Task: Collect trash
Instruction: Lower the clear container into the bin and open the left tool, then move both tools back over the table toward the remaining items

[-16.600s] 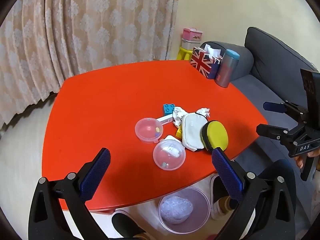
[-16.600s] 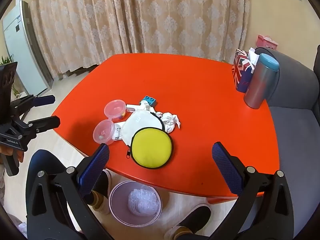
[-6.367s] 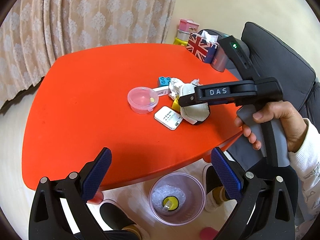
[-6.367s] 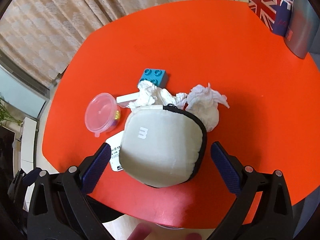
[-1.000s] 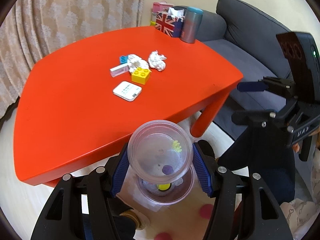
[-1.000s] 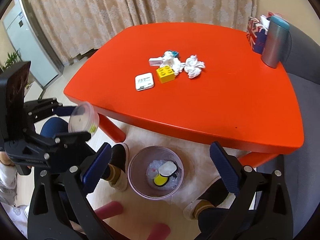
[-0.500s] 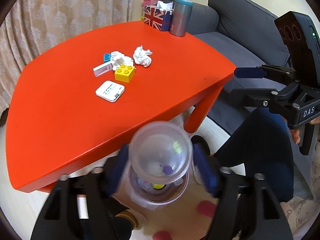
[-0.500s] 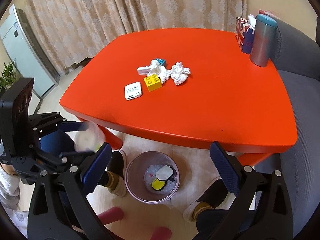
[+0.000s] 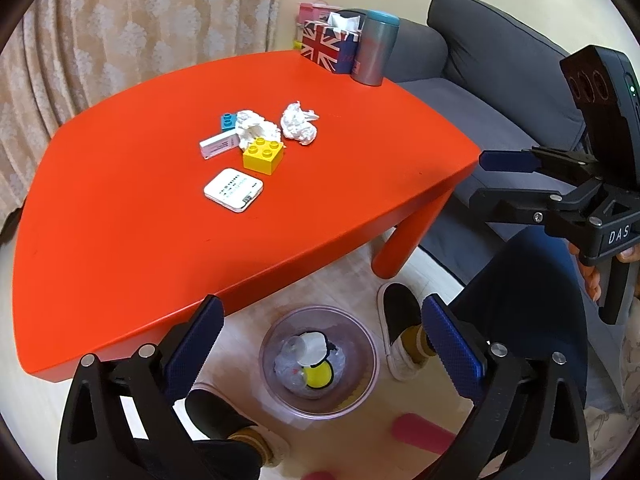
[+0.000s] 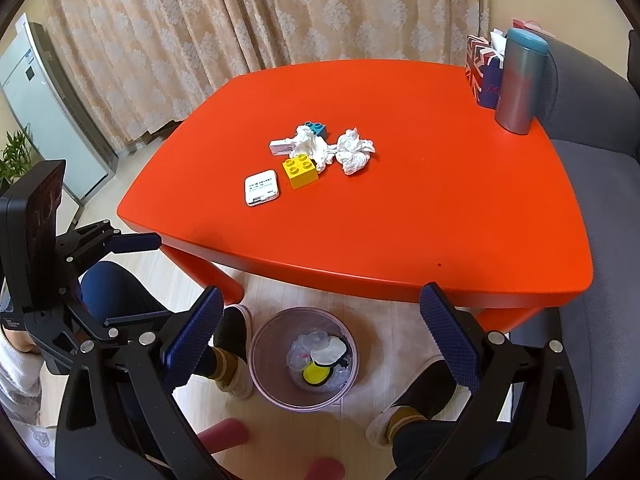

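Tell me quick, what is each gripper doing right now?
Left gripper: open, jaws just opened, nothing between them.
Right gripper: open, holding nothing.

The left gripper (image 9: 320, 344) hangs above a clear trash bin (image 9: 362, 384) on the floor, its jaws having just been opening and now spread wide with nothing between them; inside the bin lie a white pouch (image 9: 312, 353), a yellow round case (image 9: 319, 376) and clear plastic pieces; the red table (image 9: 120, 248) carries two crumpled tissues (image 9: 298, 128), a yellow brick (image 9: 263, 155), a blue brick (image 9: 227, 121), a small white box (image 9: 218, 146) and a flat white card packet (image 9: 234, 189); at the far corner stand a flag-printed tissue box (image 9: 326, 50) and a grey tumbler (image 9: 375, 54); the right gripper (image 9: 486, 178) hovers at the right, jaws parted, over a grey sofa (image 9: 488, 64).
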Motion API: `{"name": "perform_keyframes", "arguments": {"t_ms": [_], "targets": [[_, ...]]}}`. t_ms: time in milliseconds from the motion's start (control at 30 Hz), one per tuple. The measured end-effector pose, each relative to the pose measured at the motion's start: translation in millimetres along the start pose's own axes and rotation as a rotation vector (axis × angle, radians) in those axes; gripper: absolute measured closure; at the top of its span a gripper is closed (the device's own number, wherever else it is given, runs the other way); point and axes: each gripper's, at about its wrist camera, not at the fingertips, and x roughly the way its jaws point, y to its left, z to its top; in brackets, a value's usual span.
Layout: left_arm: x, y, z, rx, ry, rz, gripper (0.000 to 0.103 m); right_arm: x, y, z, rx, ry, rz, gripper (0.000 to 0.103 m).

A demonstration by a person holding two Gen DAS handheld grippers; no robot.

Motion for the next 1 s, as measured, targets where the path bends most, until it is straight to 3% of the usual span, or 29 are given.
{"name": "perform_keyframes", "arguments": {"t_ms": [567, 1000], "targets": [[9, 34, 38, -0.033, -0.025, 0.048, 0.008, 9, -2, 25, 0.0, -0.007, -0.029, 0.005], [45, 58, 79, -0.023, 0.042, 0.082, 0.008, 15, -11, 32, 0.009, 0.005, -0.034, 0.005]]}}
